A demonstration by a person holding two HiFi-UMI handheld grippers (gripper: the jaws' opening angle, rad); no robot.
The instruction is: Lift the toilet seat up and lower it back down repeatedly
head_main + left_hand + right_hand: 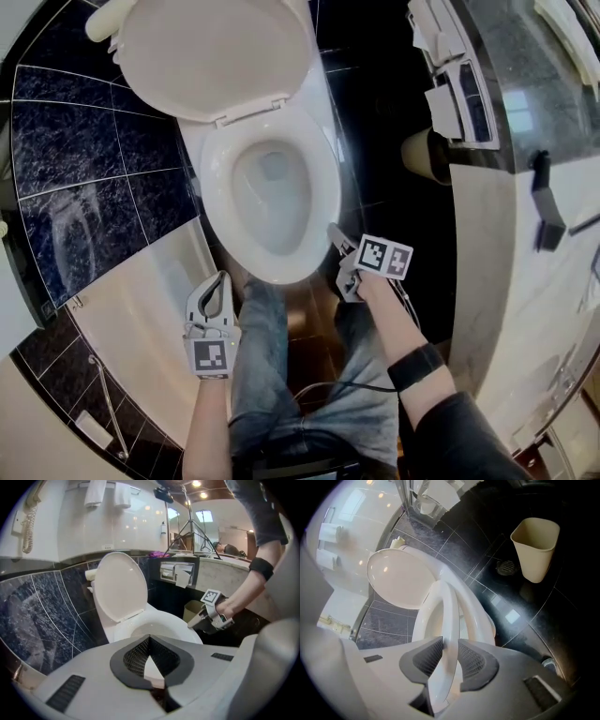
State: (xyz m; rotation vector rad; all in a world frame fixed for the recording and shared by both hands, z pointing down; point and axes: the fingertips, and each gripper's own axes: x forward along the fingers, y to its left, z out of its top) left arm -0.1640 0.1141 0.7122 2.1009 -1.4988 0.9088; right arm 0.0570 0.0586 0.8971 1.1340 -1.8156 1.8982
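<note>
- The toilet seat [450, 620] is a white ring hinged at the back of the toilet bowl [272, 211]. In the right gripper view its front seems to stand a little clear of the bowl's rim.
- The right gripper [447, 651] pinches the seat at the bowl's front right. The ring's edge runs between its two ribbed pads, and both pads press on it.
- The left gripper [149, 639] hangs in front of the bowl, off its left front corner. Its jaws are pressed together at the tips on nothing, and it touches neither bowl nor seat.
- The lid [211, 56] stands upright behind the bowl, out of the seat's way.
- Handling, as a judgement:
  - The seat looks like stiff moulded plastic, fairly light, and it will swing about its hinge rather than bend.
  - Its glossy surface is probably slippery under the pads, so a firm pinch across the rim is wise.
  - The front edge, farthest from the hinge, gives the easiest swing, and that is where the right gripper holds it.
  - It could bang on the bowl if let go, so it should be lowered under control.
- A waste bin [536, 548] stands on the dark floor to the right of the bowl.
- Writing: no brand or label can be read on the toilet or bin. The gripper cubes bear only black-and-white square markers.
</note>
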